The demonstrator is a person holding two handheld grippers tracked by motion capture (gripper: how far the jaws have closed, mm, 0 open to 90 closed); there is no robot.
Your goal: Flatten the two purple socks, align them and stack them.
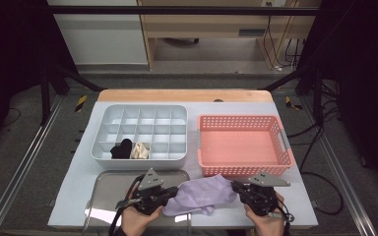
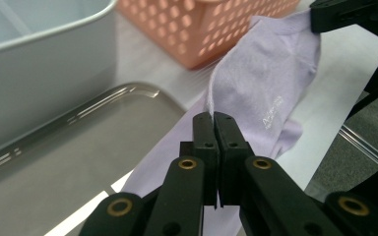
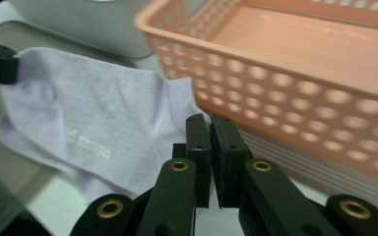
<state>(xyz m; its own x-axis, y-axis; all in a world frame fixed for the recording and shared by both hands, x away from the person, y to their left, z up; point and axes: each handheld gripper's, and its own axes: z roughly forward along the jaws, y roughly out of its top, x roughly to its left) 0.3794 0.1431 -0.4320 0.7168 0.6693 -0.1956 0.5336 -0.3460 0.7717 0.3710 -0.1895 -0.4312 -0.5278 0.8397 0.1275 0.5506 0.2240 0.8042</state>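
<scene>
Two grippers, left gripper (image 1: 170,192) and right gripper (image 1: 236,187), pinch a lilac sock (image 1: 200,194) in their fingers above the white table (image 1: 192,105).

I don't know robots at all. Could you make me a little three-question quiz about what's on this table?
1. True or false: both grippers pinch the lilac sock.
2. Which container is empty? A) the pink basket B) the grey divided box
3. What flat thing lies under the left gripper?

Key: 1 true, the right gripper pinches the other end. 2 A. 3 the metal tray.
</scene>
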